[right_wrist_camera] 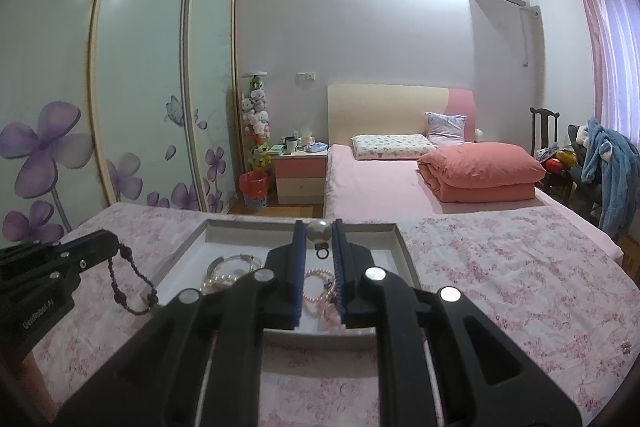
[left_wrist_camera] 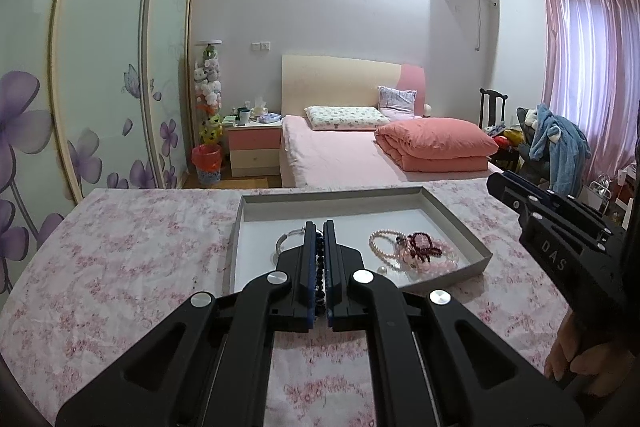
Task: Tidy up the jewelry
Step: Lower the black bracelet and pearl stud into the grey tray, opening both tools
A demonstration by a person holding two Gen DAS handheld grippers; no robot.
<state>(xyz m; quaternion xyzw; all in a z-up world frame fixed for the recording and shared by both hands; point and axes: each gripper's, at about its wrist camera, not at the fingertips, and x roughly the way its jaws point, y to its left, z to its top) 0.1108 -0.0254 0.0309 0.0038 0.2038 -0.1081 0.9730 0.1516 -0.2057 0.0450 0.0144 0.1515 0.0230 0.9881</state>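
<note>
In the grey tray [left_wrist_camera: 460, 223] on the table [left_wrist_camera: 132, 255]: pink pearl strands [left_wrist_camera: 384, 247], silver bangle [left_wrist_camera: 286, 241]. Left gripper [left_wrist_camera: 319, 227] fingers clenched on dark bead bracelet [right_wrist_camera: 132, 287]; right gripper [right_wrist_camera: 319, 227] fingers grasping pearl ring [right_wrist_camera: 319, 231].

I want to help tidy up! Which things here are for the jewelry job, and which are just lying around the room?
For the job:
- grey tray
- dark bead bracelet, held by the left gripper
- pearl ring, held by the right gripper
- pink pearl bracelets
- silver bangle

Just lying about:
- folded quilt
- pillows
- nightstand
- blue robe
</note>
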